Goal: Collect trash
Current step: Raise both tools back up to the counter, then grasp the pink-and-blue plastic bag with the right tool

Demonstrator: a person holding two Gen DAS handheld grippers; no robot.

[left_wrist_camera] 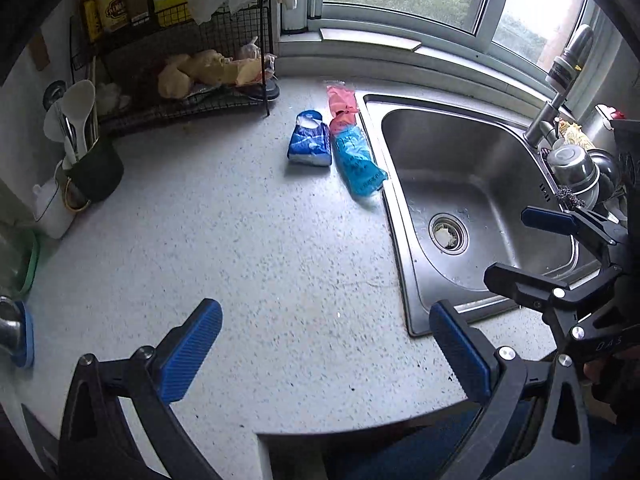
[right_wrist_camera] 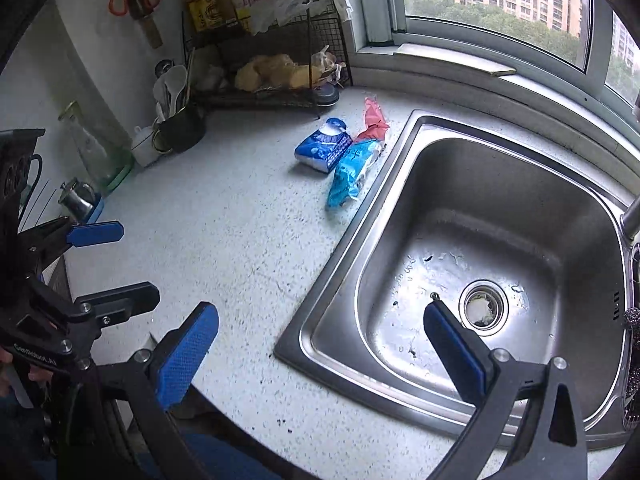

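Note:
Three pieces of trash lie on the speckled counter beside the sink's left rim: a blue-and-white wrapper (left_wrist_camera: 310,145) (right_wrist_camera: 324,148), a light blue plastic bag (left_wrist_camera: 358,164) (right_wrist_camera: 352,172) and a red wrapper (left_wrist_camera: 342,106) (right_wrist_camera: 375,118). My left gripper (left_wrist_camera: 324,348) is open and empty, low over the counter's front, well short of the trash. My right gripper (right_wrist_camera: 320,350) is open and empty, straddling the sink's front left corner; it also shows in the left wrist view (left_wrist_camera: 516,244). The left gripper also shows at the left of the right wrist view (right_wrist_camera: 108,264).
A steel sink (right_wrist_camera: 348,236) with a drain strainer (right_wrist_camera: 482,306) fills the right. A black wire rack (left_wrist_camera: 192,80) with packets stands at the back left. A utensil holder (left_wrist_camera: 90,164) and a white jar (left_wrist_camera: 52,208) stand by the left wall. Faucet (left_wrist_camera: 560,84) and bowls (left_wrist_camera: 576,168) stand behind the sink.

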